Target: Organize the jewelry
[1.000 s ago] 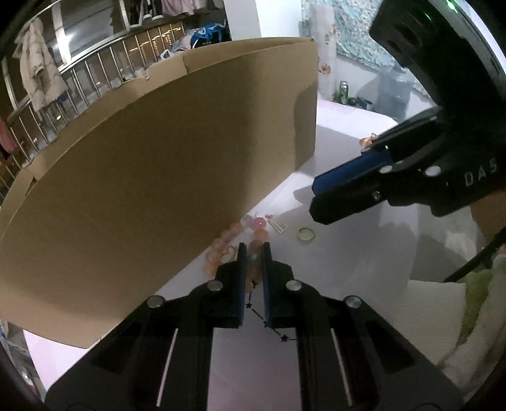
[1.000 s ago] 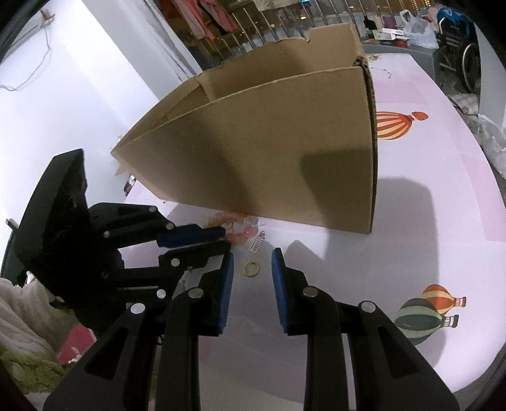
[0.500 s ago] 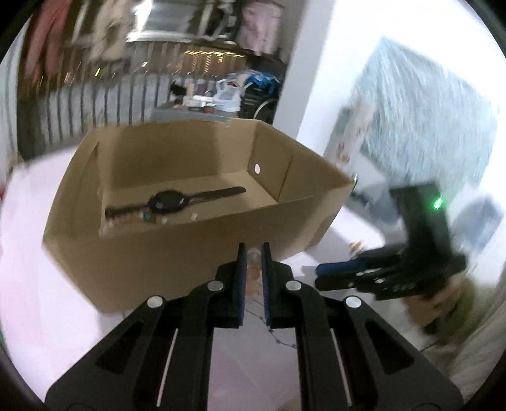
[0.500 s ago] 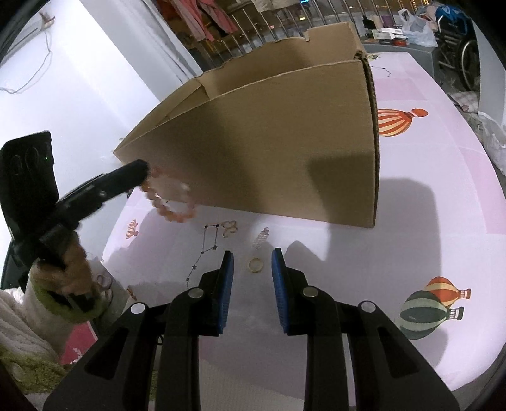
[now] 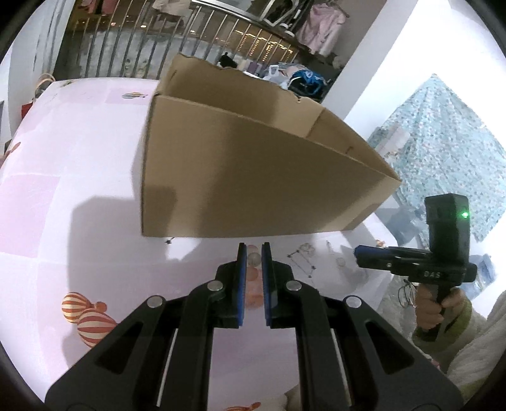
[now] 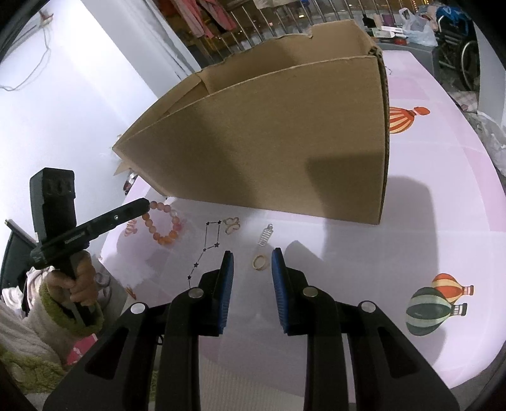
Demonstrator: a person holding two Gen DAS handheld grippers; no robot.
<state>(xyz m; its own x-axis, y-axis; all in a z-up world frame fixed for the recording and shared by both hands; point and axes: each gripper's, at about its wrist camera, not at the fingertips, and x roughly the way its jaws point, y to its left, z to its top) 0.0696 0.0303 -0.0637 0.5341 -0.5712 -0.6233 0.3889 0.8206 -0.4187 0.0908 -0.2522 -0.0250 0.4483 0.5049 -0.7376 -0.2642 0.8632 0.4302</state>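
Note:
A brown cardboard box [image 5: 253, 177] [image 6: 284, 142] stands on the pink table. My left gripper [image 5: 251, 253] is shut on a pink and orange bead bracelet [image 6: 163, 221], which hangs from its tip [image 6: 144, 205] above the table beside the box's near left corner; beads show between its pads [image 5: 254, 275]. My right gripper [image 6: 252, 257] is open, low over the table, with a gold ring [image 6: 261, 262] lying between its fingertips. It also shows in the left wrist view [image 5: 359, 253]. A small clear charm [image 6: 265, 235] lies just beyond the ring.
A small gold clover piece [image 6: 232, 224] and pale pink loops [image 6: 131, 227] lie on the table near the box. Balloon prints [image 6: 436, 303] mark the tablecloth. A railing and hanging clothes [image 5: 319, 22] stand behind the table.
My left gripper lifted the bracelet off the table, swung up over the box, and now holds it lower, in front of the box. My right gripper stayed over the ring.

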